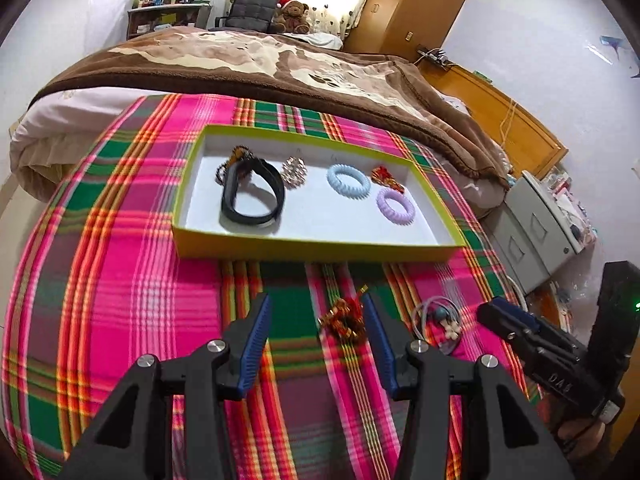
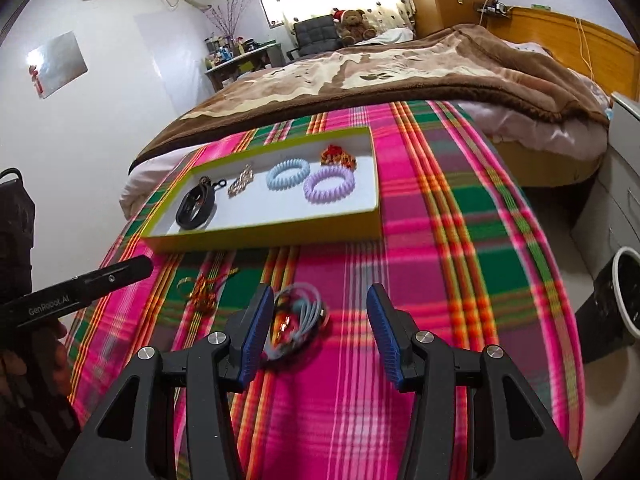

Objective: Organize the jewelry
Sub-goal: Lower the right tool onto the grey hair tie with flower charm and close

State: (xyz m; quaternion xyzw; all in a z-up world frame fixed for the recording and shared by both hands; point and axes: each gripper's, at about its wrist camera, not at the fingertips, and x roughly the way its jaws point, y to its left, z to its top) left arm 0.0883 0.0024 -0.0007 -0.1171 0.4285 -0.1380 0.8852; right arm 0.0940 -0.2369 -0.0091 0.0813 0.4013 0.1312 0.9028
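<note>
Between the left hand-held gripper's (image 1: 316, 312) spread fingers lies a red-gold ornament (image 1: 345, 319).

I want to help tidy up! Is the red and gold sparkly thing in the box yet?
One already is: a red-gold ornament lies inside the box. Another red-gold piece is out, on the plaid cloth between the open left tongs.

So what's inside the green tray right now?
The green tray holds a black band partly covering dark beads, a silver piece, blue coil, purple coil, and red-gold ornament.
</note>
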